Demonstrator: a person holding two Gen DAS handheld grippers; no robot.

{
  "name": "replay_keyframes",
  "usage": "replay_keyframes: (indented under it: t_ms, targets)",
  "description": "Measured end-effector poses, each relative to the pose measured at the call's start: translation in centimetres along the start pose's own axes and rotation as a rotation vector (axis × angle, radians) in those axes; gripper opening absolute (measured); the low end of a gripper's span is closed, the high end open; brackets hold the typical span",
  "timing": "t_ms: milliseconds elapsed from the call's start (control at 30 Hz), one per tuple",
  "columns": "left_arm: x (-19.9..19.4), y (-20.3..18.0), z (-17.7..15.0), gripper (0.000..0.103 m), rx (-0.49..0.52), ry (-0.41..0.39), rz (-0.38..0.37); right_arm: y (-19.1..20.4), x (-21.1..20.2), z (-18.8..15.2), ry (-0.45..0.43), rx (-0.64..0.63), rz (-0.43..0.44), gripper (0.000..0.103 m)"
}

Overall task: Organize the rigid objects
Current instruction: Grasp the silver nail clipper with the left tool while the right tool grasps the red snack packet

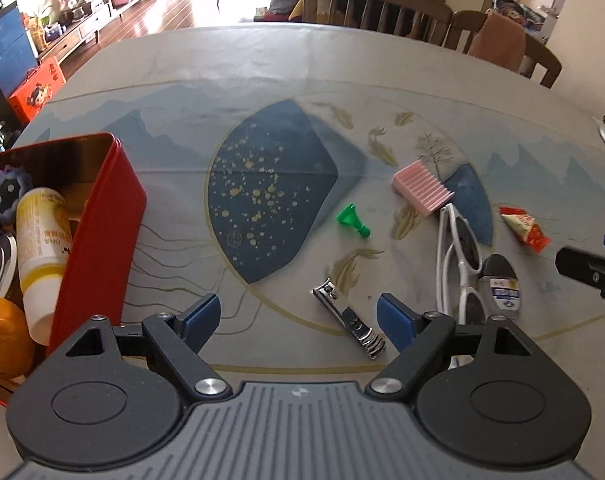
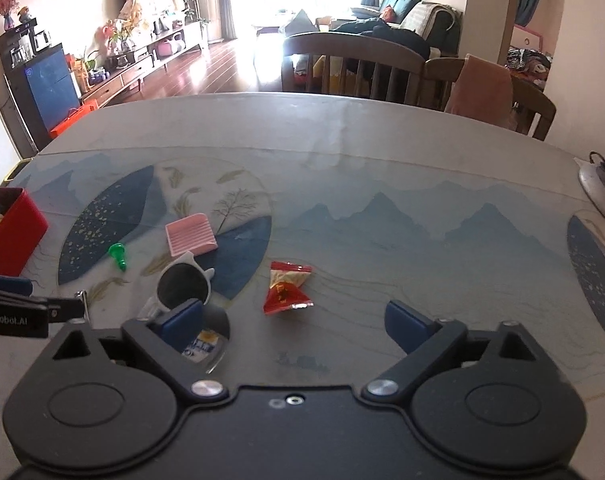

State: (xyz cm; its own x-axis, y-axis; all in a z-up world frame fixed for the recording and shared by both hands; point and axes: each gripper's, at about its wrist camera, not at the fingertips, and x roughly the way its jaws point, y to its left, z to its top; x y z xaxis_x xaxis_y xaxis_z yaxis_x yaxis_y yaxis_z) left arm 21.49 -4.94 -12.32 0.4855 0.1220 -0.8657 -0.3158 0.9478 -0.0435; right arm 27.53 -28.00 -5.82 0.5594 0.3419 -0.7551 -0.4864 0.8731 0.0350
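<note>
Between the wide-open left gripper (image 1: 298, 314) fingers lies a silver metal nail clipper (image 1: 349, 318), untouched; ahead of the open, empty right gripper (image 2: 296, 326) sits a red-and-yellow candy wrapper (image 2: 287, 289).

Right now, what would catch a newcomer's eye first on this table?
Probably the red tin at the left edge, already holding a yellow bottle. Next, the small things loose on the tablecloth: white sunglasses, a pink comb, a green piece and a red candy.
</note>
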Motion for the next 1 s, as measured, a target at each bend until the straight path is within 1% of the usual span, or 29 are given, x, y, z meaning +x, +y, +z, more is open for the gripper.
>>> replay_keyframes:
  t_ms: [167,300,433,500,533,600,633,667,700,733,767,800,867,900,1000]
  targets:
    - [0.8,-0.1,0.0,0.086,-0.011,0.017,0.015,-0.4,1.7,0.7,0.023,0.005,0.006,0.084]
    - [1.1,-0.4,-0.1,0.085,-0.003,0.021,0.029,-0.2,2.9,1.1,0.035,0.002,0.01,0.083]
    - [1.3,-0.4,-0.2,0.085,-0.008,0.022,0.028,0.1,3.9,1.5,0.045,-0.001,0.005,0.076]
    - [1.3,-0.6,-0.3,0.081,-0.002,0.016,0.031,0.2,4.4,1.6,0.055,0.0,0.0,0.074]
    - [1.2,-0.7,-0.3,0.08,0.001,0.014,0.028,0.2,4.6,1.7,0.057,0.001,0.001,0.071]
    - [1.1,-0.9,-0.4,0.074,0.016,0.011,0.022,0.3,4.9,1.8,0.063,-0.005,0.004,0.067]
    - [1.0,-1.0,-0.4,0.072,0.021,0.008,0.019,0.3,5.0,1.8,0.065,-0.007,0.002,0.063]
    - [0.9,-1.1,-0.4,0.067,0.024,0.005,0.016,0.3,5.1,1.8,0.068,-0.008,0.001,0.059]
    - [0.8,-1.2,-0.4,0.061,0.027,0.001,0.012,0.4,5.3,1.8,0.073,-0.008,0.002,0.058]
    - [0.7,-1.2,-0.4,0.057,0.029,-0.002,0.009,0.4,5.4,1.8,0.076,-0.009,0.002,0.052]
    - [0.6,-1.3,-0.4,0.047,0.032,-0.006,0.006,0.4,5.5,1.8,0.079,-0.01,-0.001,0.047]
    - [0.5,-1.3,-0.4,0.04,0.033,-0.009,0.005,0.4,5.6,1.8,0.082,-0.011,-0.002,0.045]
    - [0.5,-1.2,-0.4,0.032,0.034,-0.011,0.001,0.3,5.6,1.7,0.086,-0.01,-0.002,0.039]
    - [0.5,-1.2,-0.4,0.03,0.033,-0.01,-0.002,0.3,5.6,1.7,0.084,-0.011,-0.007,0.038]
    - [0.4,-0.9,-0.4,0.022,0.022,-0.01,-0.011,0.2,5.6,1.5,0.078,-0.011,-0.012,0.03]
